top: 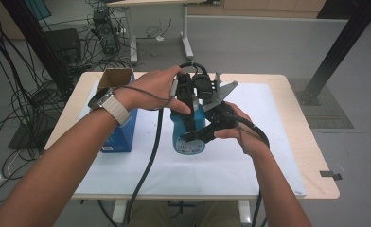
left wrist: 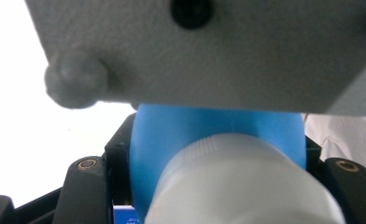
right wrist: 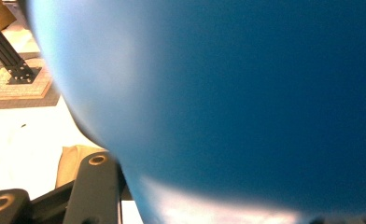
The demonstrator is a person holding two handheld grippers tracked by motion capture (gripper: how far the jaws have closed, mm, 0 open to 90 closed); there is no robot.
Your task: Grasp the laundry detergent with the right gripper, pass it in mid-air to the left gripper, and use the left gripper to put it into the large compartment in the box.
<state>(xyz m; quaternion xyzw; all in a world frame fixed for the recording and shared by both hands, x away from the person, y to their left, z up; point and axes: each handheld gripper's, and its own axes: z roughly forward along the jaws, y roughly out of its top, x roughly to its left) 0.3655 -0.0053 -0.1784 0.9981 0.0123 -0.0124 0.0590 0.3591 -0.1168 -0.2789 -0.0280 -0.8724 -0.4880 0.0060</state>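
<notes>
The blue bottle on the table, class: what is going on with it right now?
A person stands a blue bottle upright on the white mat and grips it with both tools. The left gripper is shut around its white cap from above, and the right gripper clamps the bottle's body from the side. An open blue box stands to the left. Whether the cap is being turned, I cannot tell.
</notes>
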